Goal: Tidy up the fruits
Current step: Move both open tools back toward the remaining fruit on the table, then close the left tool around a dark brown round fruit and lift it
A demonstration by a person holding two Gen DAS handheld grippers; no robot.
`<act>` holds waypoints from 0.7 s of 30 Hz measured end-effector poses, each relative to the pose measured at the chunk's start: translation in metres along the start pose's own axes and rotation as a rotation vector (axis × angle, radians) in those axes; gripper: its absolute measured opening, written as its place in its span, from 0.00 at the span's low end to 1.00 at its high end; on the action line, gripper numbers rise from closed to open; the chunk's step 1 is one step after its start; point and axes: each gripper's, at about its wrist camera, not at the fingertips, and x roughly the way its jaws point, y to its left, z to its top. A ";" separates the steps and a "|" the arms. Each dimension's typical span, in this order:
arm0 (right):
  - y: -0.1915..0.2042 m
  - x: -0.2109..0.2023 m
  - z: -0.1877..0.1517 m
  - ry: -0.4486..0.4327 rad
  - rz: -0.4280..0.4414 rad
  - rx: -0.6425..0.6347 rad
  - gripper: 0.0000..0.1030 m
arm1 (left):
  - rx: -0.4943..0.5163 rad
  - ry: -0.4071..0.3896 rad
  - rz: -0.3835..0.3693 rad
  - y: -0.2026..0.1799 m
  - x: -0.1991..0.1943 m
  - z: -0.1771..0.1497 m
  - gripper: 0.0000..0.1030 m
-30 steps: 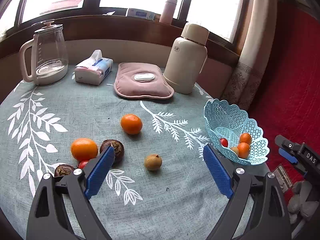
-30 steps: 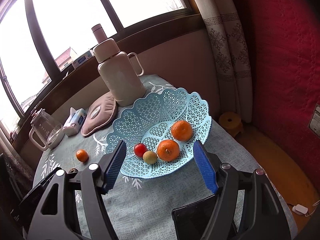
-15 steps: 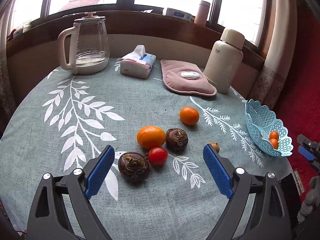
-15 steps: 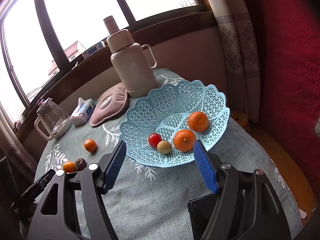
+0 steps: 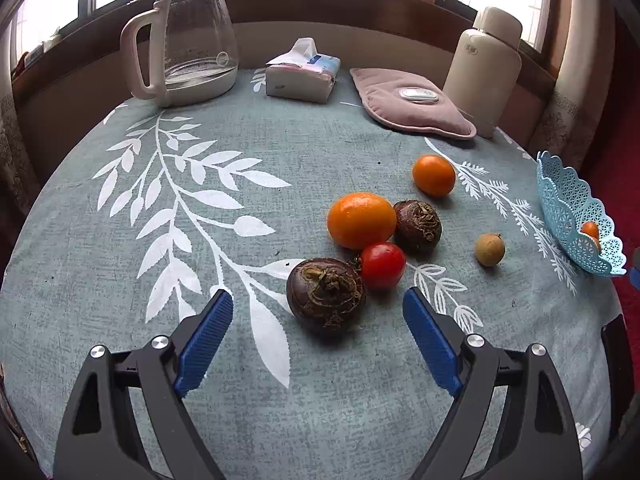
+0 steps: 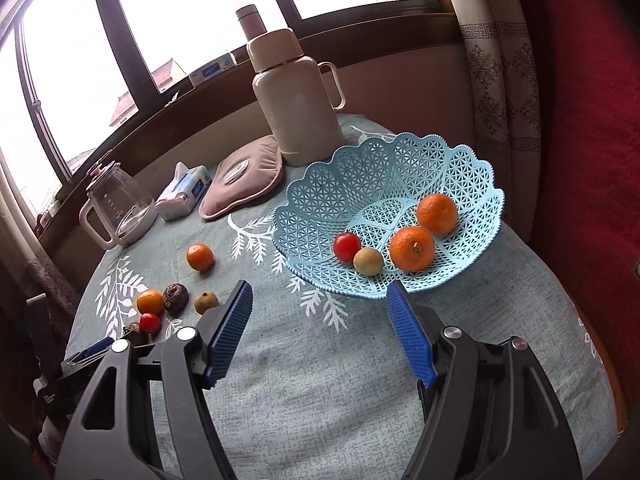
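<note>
Your blue basket (image 6: pixel 452 160) sits at three o'clock with four fruits inside. Your left gripper (image 5: pixel 318 338), empty, jaws closing, lines up on the dark water chestnut (image 5: pixel 325 293) at twelve; straddle it, then pinch. Your right gripper (image 6: pixel 320 332) hangs spread, empty.

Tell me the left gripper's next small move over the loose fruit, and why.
Probably ease the left gripper forward and down until its blue fingers straddle the dark brown, rough-skinned round fruit. That fruit lies nearest, just ahead of the gap and centred; the jaws are closing with nothing between them yet. The small red tomato touches it, so go gently. The light blue lattice plastic basket awaits.
</note>
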 end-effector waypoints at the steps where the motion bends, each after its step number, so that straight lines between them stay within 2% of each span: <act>1: 0.001 0.001 -0.001 0.003 0.000 0.000 0.69 | 0.006 0.010 -0.001 0.000 0.003 0.000 0.75; 6: 0.005 0.006 -0.003 0.017 0.001 0.001 0.69 | 0.017 0.023 0.002 0.001 0.012 0.002 0.65; 7: 0.007 0.007 -0.003 0.020 0.001 0.001 0.69 | 0.020 0.021 -0.004 0.001 0.012 0.002 0.58; 12: 0.018 0.014 -0.006 0.039 0.014 -0.012 0.69 | 0.031 0.009 -0.035 0.001 0.011 0.002 0.43; 17: 0.036 0.021 -0.010 0.060 0.031 -0.051 0.69 | -0.008 -0.013 -0.065 0.008 0.006 0.001 0.43; 21: 0.056 0.030 -0.014 0.087 0.048 -0.088 0.69 | -0.046 -0.069 -0.033 0.016 -0.005 0.000 0.43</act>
